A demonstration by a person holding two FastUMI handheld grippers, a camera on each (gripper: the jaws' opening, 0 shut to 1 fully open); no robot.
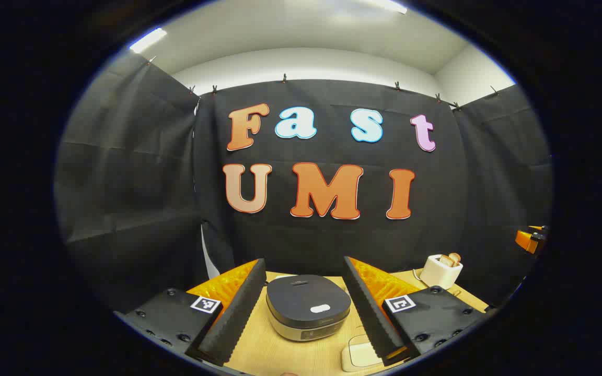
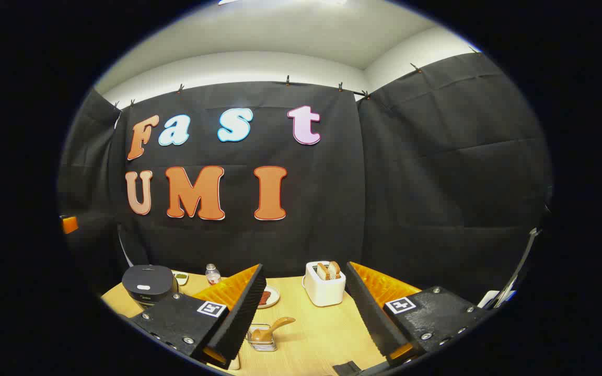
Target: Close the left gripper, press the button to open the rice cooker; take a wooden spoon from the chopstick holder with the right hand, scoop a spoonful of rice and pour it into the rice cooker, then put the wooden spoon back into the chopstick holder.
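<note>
Your left hand-held gripper point(image 1: 305, 308) hangs above the worktop point(image 1: 275, 350) with its fingers spread wide apart, gripping nothing. In the left gripper view the rice cooker point(image 1: 307, 307) sits right between those fingers, farther off, with its dark lid down and a pale button point(image 1: 320, 308) on the front of the lid. A white toaster point(image 1: 440, 270) with bread slices in its slots stands off to the right near the back wall, and a pale flat thing point(image 1: 359, 355) lies on the worktop beside your right finger.

Your right hand-held gripper point(image 2: 306, 313) is also spread apart and empty. In the right gripper view the holder point(image 2: 262, 338), a small clear container, stands on the worktop just inside your left finger, low in the view, with the wooden spoon point(image 2: 272, 329) in it and the handle leaning up to the right. The toaster stands between your fingers, farther back. The cooker sits at the far left of that view, lid shut, well apart from the holder. Behind your left finger you can see a small bottle point(image 2: 211, 273), a plate point(image 2: 269, 297) with something reddish on it, and a small dish point(image 2: 180, 277) next to the cooker.
</note>
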